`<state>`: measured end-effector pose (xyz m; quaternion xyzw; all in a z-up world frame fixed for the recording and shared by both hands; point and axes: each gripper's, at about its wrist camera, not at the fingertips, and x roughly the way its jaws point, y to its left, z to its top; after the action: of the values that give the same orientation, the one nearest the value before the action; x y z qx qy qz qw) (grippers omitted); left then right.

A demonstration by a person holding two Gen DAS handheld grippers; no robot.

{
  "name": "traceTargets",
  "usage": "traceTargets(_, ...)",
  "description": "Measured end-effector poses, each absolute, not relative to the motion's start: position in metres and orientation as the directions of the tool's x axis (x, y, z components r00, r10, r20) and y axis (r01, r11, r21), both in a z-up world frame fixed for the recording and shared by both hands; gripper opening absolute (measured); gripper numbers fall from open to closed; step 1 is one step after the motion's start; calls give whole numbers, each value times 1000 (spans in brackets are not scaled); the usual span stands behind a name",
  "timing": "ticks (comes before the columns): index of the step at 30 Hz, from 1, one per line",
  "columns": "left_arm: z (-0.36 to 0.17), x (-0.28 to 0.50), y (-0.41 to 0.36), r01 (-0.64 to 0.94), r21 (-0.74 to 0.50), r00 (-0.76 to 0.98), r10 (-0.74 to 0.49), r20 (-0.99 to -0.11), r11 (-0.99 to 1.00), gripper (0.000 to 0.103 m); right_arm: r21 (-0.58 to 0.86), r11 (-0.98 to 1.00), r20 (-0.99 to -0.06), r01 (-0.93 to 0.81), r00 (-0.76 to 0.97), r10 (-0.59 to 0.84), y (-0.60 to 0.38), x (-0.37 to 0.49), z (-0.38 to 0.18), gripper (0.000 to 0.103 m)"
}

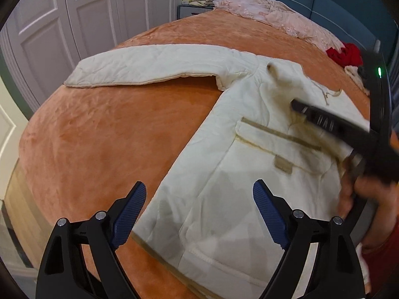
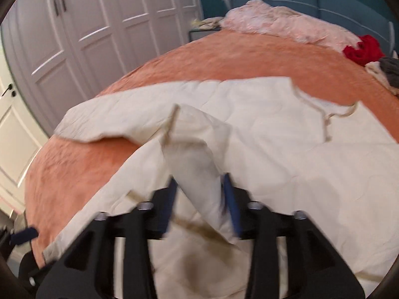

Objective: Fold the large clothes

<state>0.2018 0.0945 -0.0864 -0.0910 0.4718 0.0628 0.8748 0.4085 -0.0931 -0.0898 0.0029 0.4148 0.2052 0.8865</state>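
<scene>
- One bed (image 1: 99,129), covered in an orange plush blanket, carries everything; its left side and near-left corner are bare, giving open room there.
- One cream quilted coat (image 1: 224,174) lies flat toward the bed's near right side. Its long axis runs from the near edge up toward the head of the bed, collar end farthest away. One sleeve (image 1: 149,64) stretches straight out sideways toward the left edge, stopping short of it.
- One crumpled pink cover (image 1: 274,12) is heaped along the head edge, well apart from the coat.
- One small pile of clothes, red (image 1: 345,53) on top, sits at the far right corner.
- Two grippers: the left gripper (image 1: 199,214) hovers with jaws spread wide over the coat's lower half, nothing between them.
- The right gripper (image 2: 199,201), blurred, has a raised fold of the coat between its partly parted fingers (image 2: 169,199); whether the pads press it I cannot tell.
</scene>
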Motion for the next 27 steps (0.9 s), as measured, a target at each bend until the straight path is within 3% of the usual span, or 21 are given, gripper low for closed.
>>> traceTargets(3,-82,218,95,-186,-193,556,-58,-829,963,85,217,902,-694,-372,592,411,-106,384,-76,56)
traceTargets(6,-82,242,86,-172,-293,560,-151,-814,940,85,257,912,-657,-321,633,408,-137,364,-60,60)
traceTargets(11,-99,290,57,-143,-449,523,-318,-791,882,85,322,945,-657,-60,704,269,-241,332,-51,67)
traceTargets(17,-122,326,25,-150,-520,488,-394,-779,841,84,448,841,-706,305,698,123,-374,317,-87,68)
traceTargets(19,-121,335,19,-150,-507,498,-378,-780,849,73,483,790,-709,378,698,100,-402,321,-96,68)
traceTargets(21,-118,344,16,-139,-476,505,-351,-788,869,40,514,750,-708,418,700,95,-420,329,-105,68)
traceTargets(22,-114,347,17,-129,-464,513,-342,-788,876,30,531,734,-703,423,704,103,-426,334,-108,63)
traceTargets(23,-110,352,17,-113,-448,522,-331,-786,887,12,558,712,-695,427,709,119,-434,341,-112,58)
traceTargets(24,-103,358,17,-88,-436,537,-326,-778,896,6,573,696,-692,433,710,128,-437,348,-115,49)
traceTargets(25,-98,360,20,-71,-429,552,-323,-769,900,5,583,688,-687,432,714,135,-438,353,-116,31)
traceTargets(27,-82,366,21,-33,-402,594,-306,-744,915,4,597,680,-674,426,725,137,-439,363,-115,13)
